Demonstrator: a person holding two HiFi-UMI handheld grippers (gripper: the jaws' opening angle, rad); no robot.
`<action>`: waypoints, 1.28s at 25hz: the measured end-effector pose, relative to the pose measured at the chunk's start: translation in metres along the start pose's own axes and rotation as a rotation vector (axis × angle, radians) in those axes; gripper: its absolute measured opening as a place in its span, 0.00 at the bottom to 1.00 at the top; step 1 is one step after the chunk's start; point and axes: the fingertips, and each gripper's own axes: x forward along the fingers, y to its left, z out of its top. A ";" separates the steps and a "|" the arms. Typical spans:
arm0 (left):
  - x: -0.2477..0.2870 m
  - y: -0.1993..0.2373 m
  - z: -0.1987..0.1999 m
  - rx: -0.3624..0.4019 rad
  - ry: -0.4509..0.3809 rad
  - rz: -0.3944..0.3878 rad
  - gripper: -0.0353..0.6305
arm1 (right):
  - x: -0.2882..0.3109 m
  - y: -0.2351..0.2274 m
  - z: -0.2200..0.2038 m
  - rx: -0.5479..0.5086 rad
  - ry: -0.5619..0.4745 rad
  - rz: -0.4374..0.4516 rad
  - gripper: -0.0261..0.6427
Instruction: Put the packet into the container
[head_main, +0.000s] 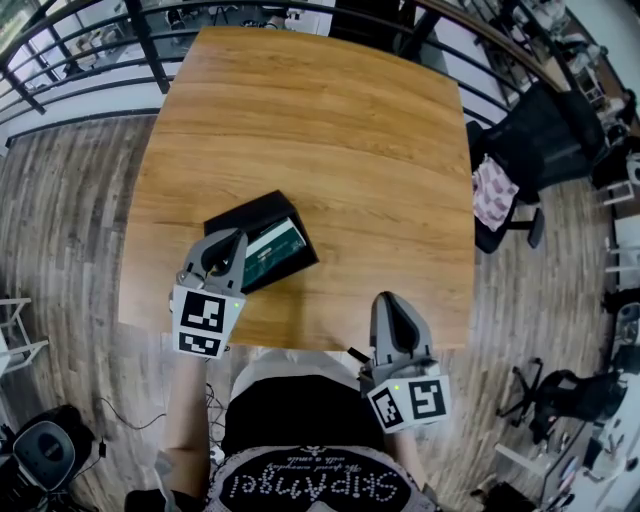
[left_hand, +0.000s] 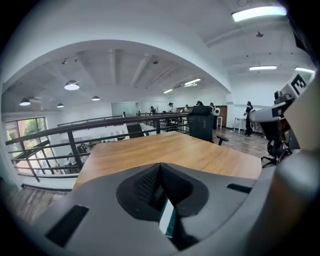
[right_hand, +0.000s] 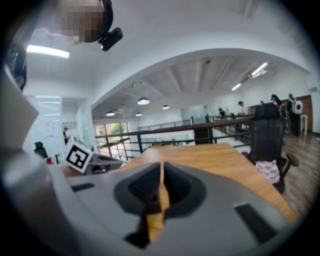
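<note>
The packet (head_main: 278, 245), green and white, lies low in the black container (head_main: 243, 214), most of it already inside the walls and its far end toward the container's right side. The left hand-held gripper (head_main: 233, 242) sits at the packet's near-left end. In the left gripper view its jaws are drawn together to a thin slit, with a strip of the packet showing in the gap below the tips, so I judge it is pinching that edge.

The step in hand looks like the release. To do it well, lower the held end until the packet rests flat on the container's floor, then part the jaws only a little and lift straight up and back. A sideways pull could drag the light packet over the rim, or shove the container across the desk (head_main: 330, 130).

The right hand-held gripper (head_main: 390, 300) hangs well apart at the desk's near edge, jaws together on nothing — only wood shows through its slit. If the container slides, it could steady the right wall; otherwise it is best kept clear.
</note>
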 end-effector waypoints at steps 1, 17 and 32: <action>-0.004 0.002 0.005 -0.019 -0.018 0.004 0.10 | 0.000 0.000 0.002 -0.004 -0.006 -0.001 0.10; -0.129 0.036 0.092 -0.168 -0.382 0.208 0.09 | -0.005 0.015 0.060 -0.032 -0.182 0.046 0.10; -0.211 0.001 0.081 -0.177 -0.482 0.408 0.09 | -0.044 0.001 0.060 -0.019 -0.191 0.101 0.10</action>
